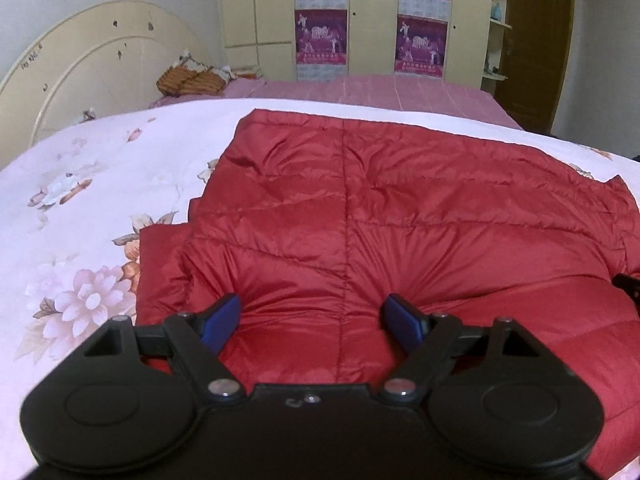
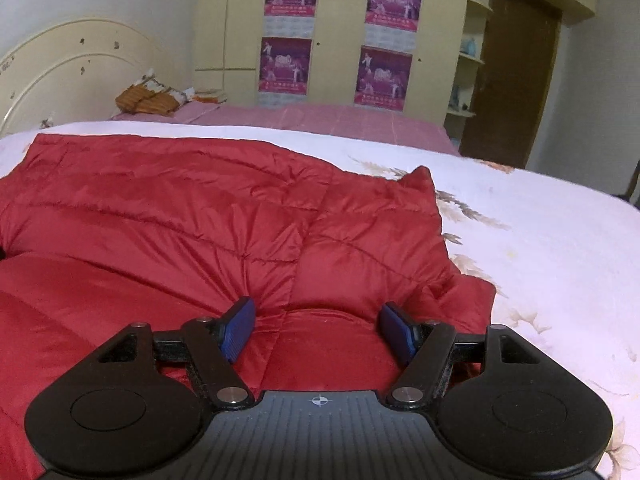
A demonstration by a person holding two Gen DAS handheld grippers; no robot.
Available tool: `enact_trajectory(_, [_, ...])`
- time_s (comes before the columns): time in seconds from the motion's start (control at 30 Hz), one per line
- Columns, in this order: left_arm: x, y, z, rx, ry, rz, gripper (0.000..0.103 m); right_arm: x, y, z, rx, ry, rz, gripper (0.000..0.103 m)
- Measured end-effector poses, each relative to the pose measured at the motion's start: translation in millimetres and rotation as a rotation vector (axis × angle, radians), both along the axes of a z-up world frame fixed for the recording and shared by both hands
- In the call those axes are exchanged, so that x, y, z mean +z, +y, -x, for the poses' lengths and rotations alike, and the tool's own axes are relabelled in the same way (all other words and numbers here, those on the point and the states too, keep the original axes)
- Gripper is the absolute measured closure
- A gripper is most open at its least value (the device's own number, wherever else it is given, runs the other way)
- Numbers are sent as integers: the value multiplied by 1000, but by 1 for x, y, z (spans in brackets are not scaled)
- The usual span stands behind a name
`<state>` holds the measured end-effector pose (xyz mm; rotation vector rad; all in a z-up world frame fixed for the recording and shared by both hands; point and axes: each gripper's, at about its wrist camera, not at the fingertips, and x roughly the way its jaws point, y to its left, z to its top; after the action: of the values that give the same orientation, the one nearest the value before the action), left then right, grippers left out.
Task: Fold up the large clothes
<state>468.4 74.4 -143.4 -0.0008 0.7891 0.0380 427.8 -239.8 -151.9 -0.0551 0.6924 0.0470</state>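
A red quilted down jacket [image 1: 380, 216] lies spread on the floral white bedcover [image 1: 92, 200]. It also fills the left and middle of the right wrist view [image 2: 180, 216]. My left gripper [image 1: 316, 316] is open, its blue pads pressing down into the jacket's near fold. My right gripper [image 2: 320, 320] is open too, its pads resting on the puffy near edge toward the jacket's right side. A black part of the right gripper [image 1: 628, 286] shows at the right edge of the left wrist view. Neither gripper holds any fabric.
The bedcover [image 2: 540, 248] extends right of the jacket. A pink sheet [image 1: 360, 92] covers the far part of the bed, with an orange bundle [image 1: 188, 80] near the cream headboard [image 1: 80, 64]. A wardrobe with posters [image 2: 332, 32] and a brown door [image 2: 512, 76] stand behind.
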Motion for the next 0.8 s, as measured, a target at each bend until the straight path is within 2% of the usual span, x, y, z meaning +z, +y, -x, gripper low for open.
enact_trajectory(0.13, [6,2,-6,-2,37,4,22,17,-12,-10,-5,82,-70,35])
enact_trajectory(0.27, [14,1,-4,-16,41,-17,22,41,-17,11,-29,48,-117,35])
enact_trajectory(0.47, [31,1,12,-31,-5,-34,22,63,-8,46,-10,7,-100,35])
enact_trajectory(0.67, [50,1,46,-90,-53,-10,21,65,10,75,7,2,-92,35])
enact_trajectory(0.8, [47,1,66,-117,-52,-13,21,63,25,89,36,-3,-74,35])
